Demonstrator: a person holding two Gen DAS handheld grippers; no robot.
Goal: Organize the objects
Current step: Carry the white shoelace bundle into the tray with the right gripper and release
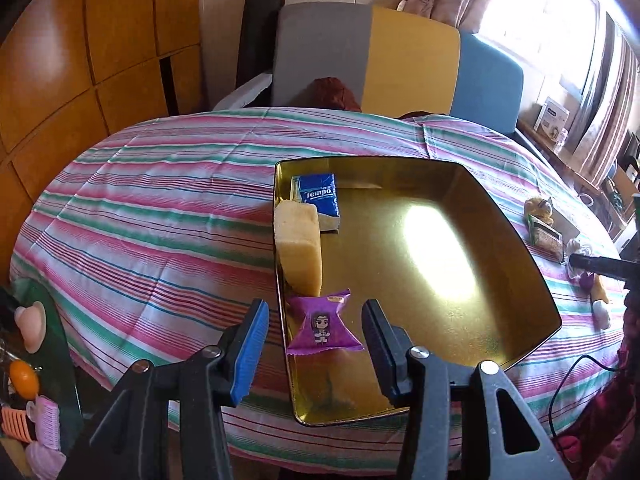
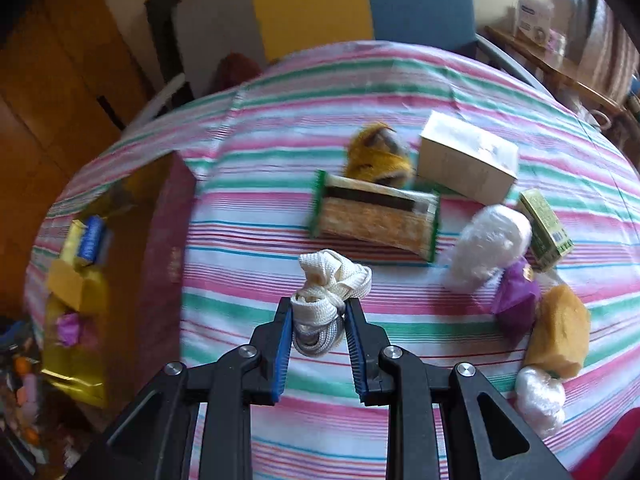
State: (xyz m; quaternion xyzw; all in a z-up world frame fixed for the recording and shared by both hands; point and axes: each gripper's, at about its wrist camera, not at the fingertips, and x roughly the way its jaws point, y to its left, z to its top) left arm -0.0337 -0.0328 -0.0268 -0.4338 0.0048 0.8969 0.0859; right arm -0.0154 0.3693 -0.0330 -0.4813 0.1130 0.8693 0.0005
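A gold tray [image 1: 460, 312] lies on the striped tablecloth. It holds a blue Tempo tissue pack [image 1: 318, 196], a yellow sponge [image 1: 300, 252] and a purple candy packet [image 1: 324, 326] along its left side. My left gripper [image 1: 316, 320] is open, its fingers either side of the purple packet, not touching it. My right gripper [image 2: 318, 316] is shut on a bundle of white lace [image 2: 332, 288] above the cloth. The tray also shows in the right wrist view [image 2: 80, 292] at far left.
Loose things lie on the cloth: a green-edged snack pack [image 2: 376, 216], a yellow plush [image 2: 376, 152], a beige box [image 2: 468, 160], a white wad [image 2: 492, 240], a small green box [image 2: 546, 228], a purple wrapper [image 2: 516, 296], a sponge [image 2: 560, 328]. Chairs [image 1: 360, 52] stand behind.
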